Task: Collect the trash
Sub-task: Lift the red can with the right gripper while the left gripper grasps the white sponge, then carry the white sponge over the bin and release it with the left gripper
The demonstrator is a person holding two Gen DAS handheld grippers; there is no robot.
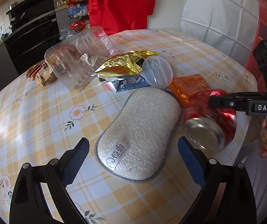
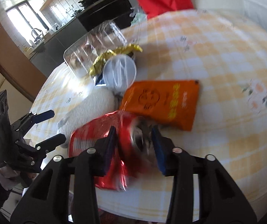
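Low at the centre of the right wrist frame, my right gripper (image 2: 133,145) has its blue-padded fingers closed partway around a crushed red aluminium drink can (image 2: 114,145); the picture is blurred, so firm contact is likely but not certain. From the left wrist camera this can (image 1: 210,119) sits at right of centre by the near edge of the yellow-checked tablecloth (image 1: 40,112), its long axis running from lower left to upper right, silver base toward the lens. My left gripper (image 1: 133,155) stands wide open and holds nothing, straddling a grey oval scouring sponge (image 1: 139,130) at lower centre. Just above the can lies an orange foil snack packet (image 2: 161,102), touching or nearly so. Judgement: the right hand owns the can; the left is nearer the sponge.
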